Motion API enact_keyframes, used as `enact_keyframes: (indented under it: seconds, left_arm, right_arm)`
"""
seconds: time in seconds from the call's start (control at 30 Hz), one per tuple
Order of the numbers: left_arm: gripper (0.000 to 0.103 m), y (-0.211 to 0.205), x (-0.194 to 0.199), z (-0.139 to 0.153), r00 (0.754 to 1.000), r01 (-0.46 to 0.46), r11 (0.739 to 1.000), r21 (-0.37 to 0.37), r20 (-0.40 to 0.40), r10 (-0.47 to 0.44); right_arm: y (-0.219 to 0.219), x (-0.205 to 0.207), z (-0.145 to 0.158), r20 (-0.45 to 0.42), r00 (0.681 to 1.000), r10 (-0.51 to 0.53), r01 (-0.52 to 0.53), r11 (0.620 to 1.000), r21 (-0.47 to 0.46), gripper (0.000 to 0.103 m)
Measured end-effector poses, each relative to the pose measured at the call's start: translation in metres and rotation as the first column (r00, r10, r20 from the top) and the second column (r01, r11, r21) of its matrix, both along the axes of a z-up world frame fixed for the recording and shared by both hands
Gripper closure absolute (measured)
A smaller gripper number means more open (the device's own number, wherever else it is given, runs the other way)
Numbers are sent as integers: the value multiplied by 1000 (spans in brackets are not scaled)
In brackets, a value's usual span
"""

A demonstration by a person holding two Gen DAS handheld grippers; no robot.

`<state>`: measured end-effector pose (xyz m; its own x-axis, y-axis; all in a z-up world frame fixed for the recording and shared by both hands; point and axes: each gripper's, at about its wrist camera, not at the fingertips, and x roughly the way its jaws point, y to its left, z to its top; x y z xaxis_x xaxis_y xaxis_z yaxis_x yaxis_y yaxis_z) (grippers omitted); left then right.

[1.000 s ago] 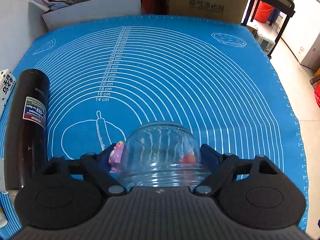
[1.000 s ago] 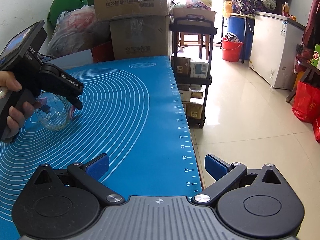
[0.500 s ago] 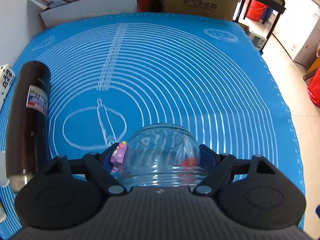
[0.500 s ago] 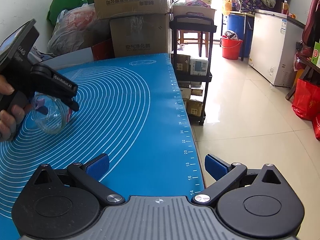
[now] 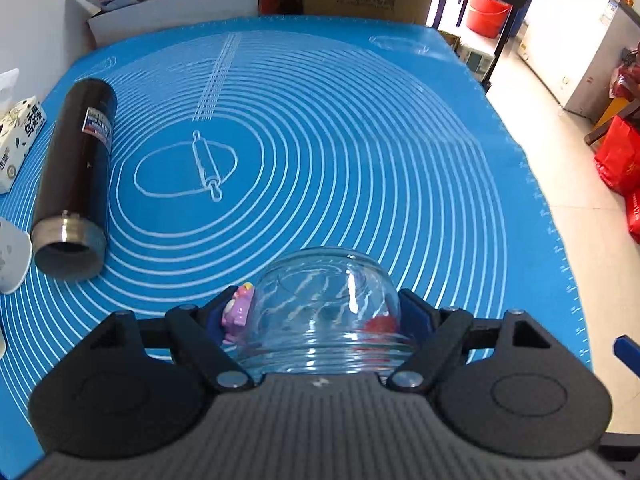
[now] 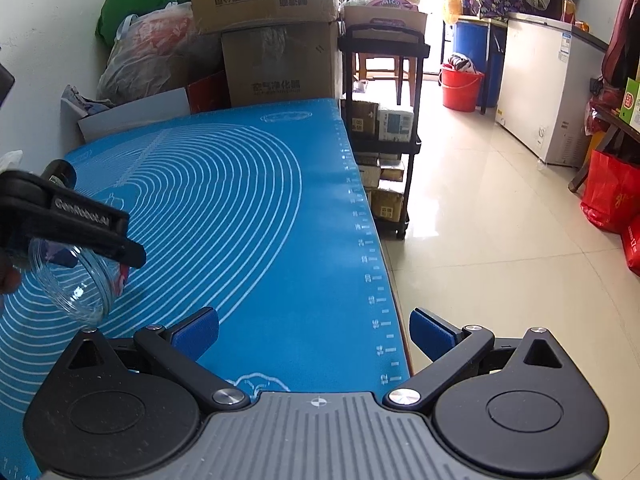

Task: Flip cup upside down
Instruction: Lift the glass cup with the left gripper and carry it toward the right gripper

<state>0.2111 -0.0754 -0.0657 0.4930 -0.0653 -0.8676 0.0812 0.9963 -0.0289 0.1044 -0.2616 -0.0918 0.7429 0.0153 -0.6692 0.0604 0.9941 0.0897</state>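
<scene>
A clear round glass cup (image 5: 326, 308) with a pink figure and a red mark on its sides sits between the blue pads of my left gripper (image 5: 322, 314), which is shut on it. The cup is held above the blue mat (image 5: 360, 152), tilted, its rounded base pointing away from the camera. In the right wrist view the cup (image 6: 74, 284) shows at the far left, tilted with its rim toward the lower left, under the left gripper's black fingers (image 6: 86, 226). My right gripper (image 6: 314, 330) is open and empty over the mat's right edge.
A dark flask (image 5: 76, 184) lies on its side at the mat's left, open end toward me. A white carton (image 5: 18, 142) and a white cup (image 5: 12, 260) sit at the far left. Cardboard boxes (image 6: 276, 32) stand behind the table; a black shelf cart (image 6: 384, 128) stands at its right.
My left gripper has risen and tipped forward with the cup, so the cup now tilts over the mat. The right gripper has stayed open and nearly still.
</scene>
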Motion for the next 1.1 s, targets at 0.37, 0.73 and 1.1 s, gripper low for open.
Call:
enact_keyframes:
  seconds: [0.37, 0.73, 1.1]
  left_arm:
    - [19, 3, 2, -4, 1000, 9, 1000, -8, -15, -10]
    - [8, 4, 3, -1, 1000, 13, 1000, -5, 8, -13]
    - [8, 3, -2, 15, 998, 32, 999, -16, 55, -31]
  right_arm:
    - [-1, -1, -3, -26, 1000, -10, 9, 1000, -12, 0]
    - [4, -1, -7, -44, 999, -14, 13, 1000, -5, 0]
    - [4, -4, -3, -39, 999, -21, 20, 1000, -10, 0]
